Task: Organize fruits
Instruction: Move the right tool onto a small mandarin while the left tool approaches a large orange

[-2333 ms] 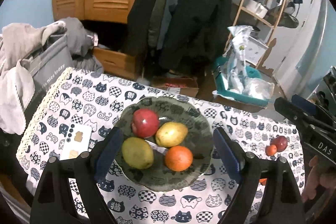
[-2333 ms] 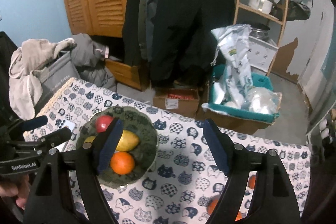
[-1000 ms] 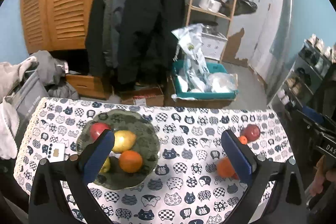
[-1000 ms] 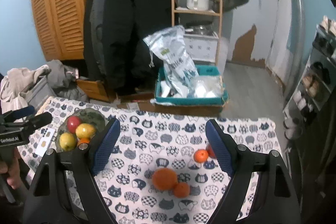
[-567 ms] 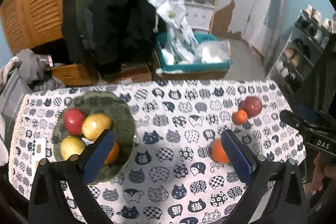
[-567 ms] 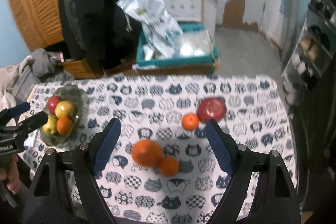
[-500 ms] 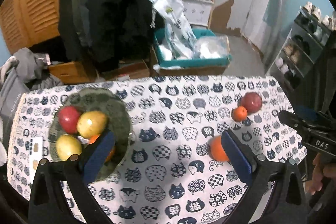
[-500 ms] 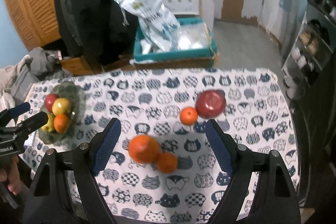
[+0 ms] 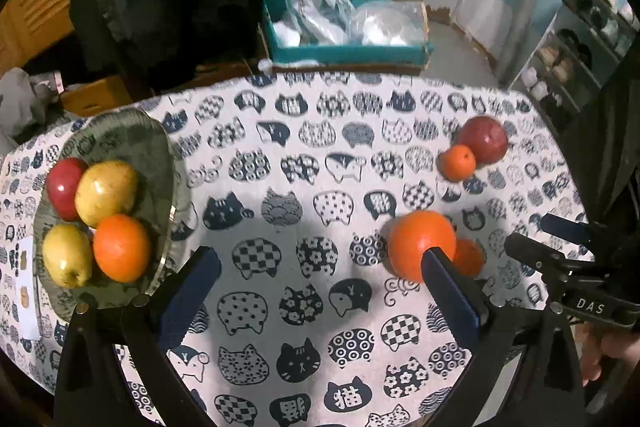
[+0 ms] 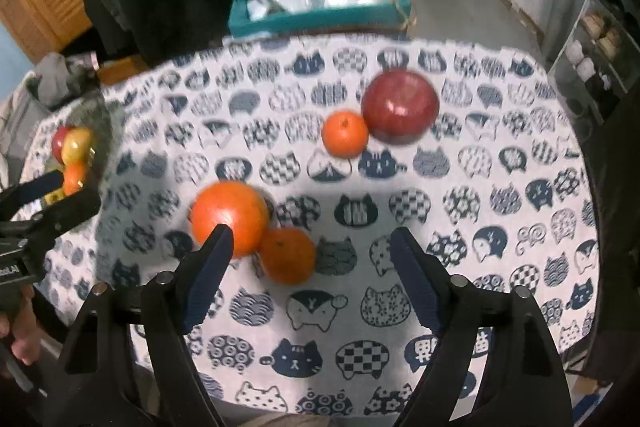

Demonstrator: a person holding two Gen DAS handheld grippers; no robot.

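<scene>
While both jaws stand spread and empty: right gripper point(image 10: 308, 267) low centre of frame, small orange point(image 10: 287, 255) nearest, touching large orange point(image 10: 229, 217); round, firm, apt to roll, best pinched across the widest part. Farther, upper centre: mandarin point(image 10: 345, 133) against red apple point(image 10: 400, 105), heavier, smooth-skinned. Far left: left gripper point(image 9: 320, 291), plate point(image 9: 136, 143) of fruit.

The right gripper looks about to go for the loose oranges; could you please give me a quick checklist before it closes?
1. Right gripper open, nothing held: ok.
2. Small orange lined up between its fingers: ok.
3. Small orange apart from the big orange: not ok, touching.
4. Height above the tablecloth: cannot tell.
5. Room left on the plate: ok.
6. Left gripper open, out of the way: ok.
</scene>
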